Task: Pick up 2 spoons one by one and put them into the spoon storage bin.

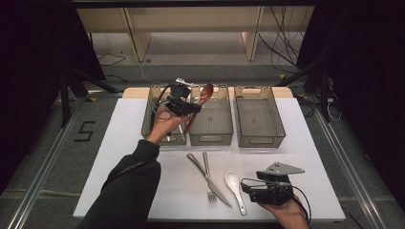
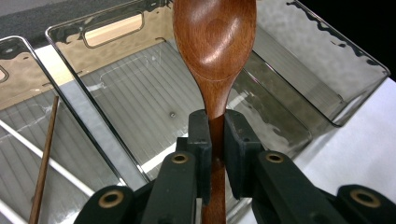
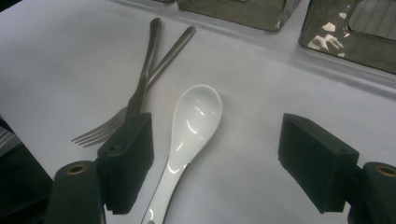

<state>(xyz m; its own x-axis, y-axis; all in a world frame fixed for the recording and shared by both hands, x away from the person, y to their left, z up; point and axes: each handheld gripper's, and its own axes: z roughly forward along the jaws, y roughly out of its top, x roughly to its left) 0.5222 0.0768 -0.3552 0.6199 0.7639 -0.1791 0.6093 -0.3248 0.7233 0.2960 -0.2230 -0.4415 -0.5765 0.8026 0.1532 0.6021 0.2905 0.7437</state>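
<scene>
1. Three clear bins stand in a row at the table's far side: left bin (image 1: 152, 125) holds chopsticks (image 2: 44, 158); middle bin (image 1: 211, 123) and right bin (image 1: 259, 117) lie bare.
2. Left gripper (image 1: 193, 109) clamps the wooden spoon (image 1: 199, 102) by its handle.
3. Spoon hangs over the middle bin's left edge, long axis running near to far, bowl pointing away.
4. Right gripper (image 3: 215, 163) stands wide apart, astride the white spoon (image 3: 189, 130) lying on the table.

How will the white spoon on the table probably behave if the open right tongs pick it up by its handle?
The white spoon looks glossy, with bright reflections, so it may slip between the pads of the right tongs. It looks like ceramic, so probably stiff, rather heavy for its size, and liable to chip if dropped. Its bowl outweighs the thin handle, so it may tilt bowl-down.
</scene>
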